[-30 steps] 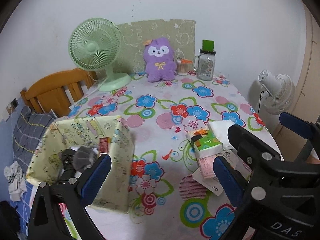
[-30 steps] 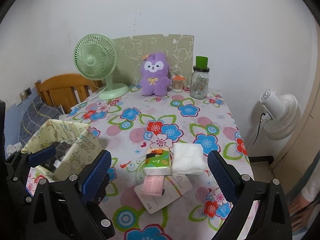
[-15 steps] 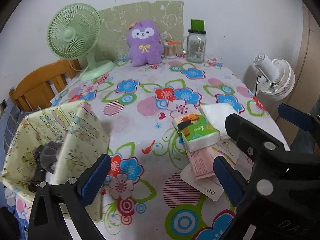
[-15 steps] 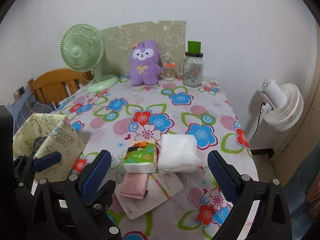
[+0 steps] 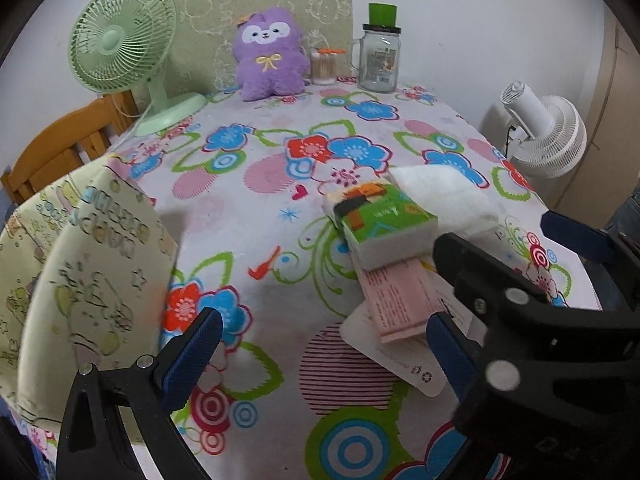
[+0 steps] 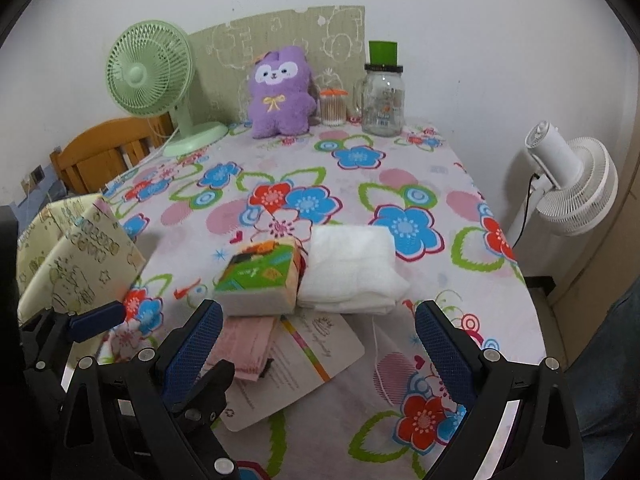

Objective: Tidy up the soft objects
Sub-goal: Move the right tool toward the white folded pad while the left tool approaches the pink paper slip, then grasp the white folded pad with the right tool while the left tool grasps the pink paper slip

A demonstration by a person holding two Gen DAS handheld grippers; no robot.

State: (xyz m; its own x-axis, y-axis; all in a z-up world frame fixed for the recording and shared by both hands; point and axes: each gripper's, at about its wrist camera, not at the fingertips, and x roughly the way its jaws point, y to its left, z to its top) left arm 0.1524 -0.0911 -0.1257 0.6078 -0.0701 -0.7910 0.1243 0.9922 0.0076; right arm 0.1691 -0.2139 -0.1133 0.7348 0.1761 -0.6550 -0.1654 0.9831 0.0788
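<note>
A green tissue pack point(image 6: 259, 279) point(image 5: 382, 224) lies on the floral tablecloth beside a folded white cloth point(image 6: 352, 270) point(image 5: 444, 194). A pink packet point(image 6: 244, 348) point(image 5: 400, 300) lies on a white card just in front of them. A purple plush toy point(image 6: 280, 92) point(image 5: 270, 54) sits at the back wall. A pale yellow fabric box point(image 5: 76, 264) point(image 6: 76, 256) stands at the table's left edge. My left gripper point(image 5: 320, 356) is open and empty over the near tablecloth. My right gripper point(image 6: 318, 354) is open and empty above the pink packet and card.
A green desk fan point(image 6: 152, 80) stands back left. A glass jar with a green lid point(image 6: 382, 96) and a small toothpick holder point(image 6: 333, 106) stand back right. A white floor fan point(image 6: 568, 192) stands off the table's right. A wooden chair point(image 6: 108, 152) is at the left.
Both grippers have moved forward and lower toward the tissue pack and cloth, which look larger now. The fabric box has slid to the left edge of both views; its inside no longer shows.
</note>
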